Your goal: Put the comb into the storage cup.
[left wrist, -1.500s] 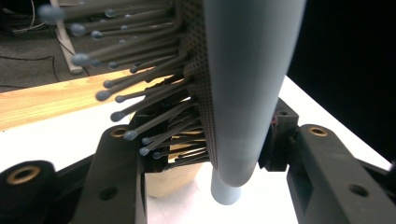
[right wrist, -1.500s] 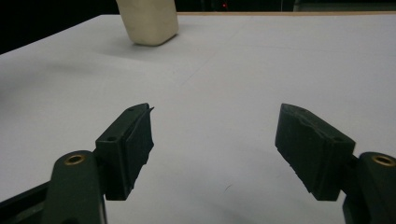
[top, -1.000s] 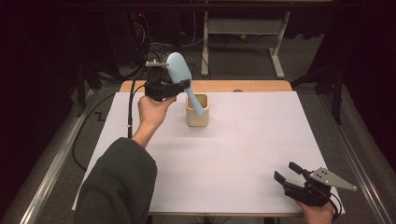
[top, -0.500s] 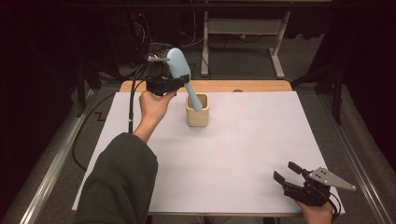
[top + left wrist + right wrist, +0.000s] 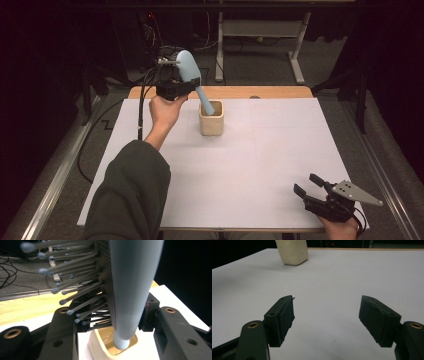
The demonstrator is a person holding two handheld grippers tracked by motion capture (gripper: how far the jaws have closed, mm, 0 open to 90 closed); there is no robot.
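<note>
A pale blue hairbrush (image 5: 191,76) leans with its handle end inside a cream square cup (image 5: 211,121) at the back middle of the table. My left gripper (image 5: 172,85) is shut on the brush just below its head, up and to the left of the cup. In the left gripper view the brush (image 5: 132,287) runs between the jaws down into the cup (image 5: 100,346), bristles pointing left. My right gripper (image 5: 307,186) rests open at the table's front right corner, nothing between its fingers; its own view shows the gripper (image 5: 327,320) and the cup (image 5: 292,251) far off.
White paper (image 5: 250,170) covers the table, with a wooden strip (image 5: 280,92) along the far edge. Black cables (image 5: 142,107) trail off the back left. A white metal frame (image 5: 260,30) stands on the floor behind the table.
The left gripper has moved back and slightly left with the brush, tilting it steeper, and the handle end now sits lower in the cup. The right gripper has stayed put.
</note>
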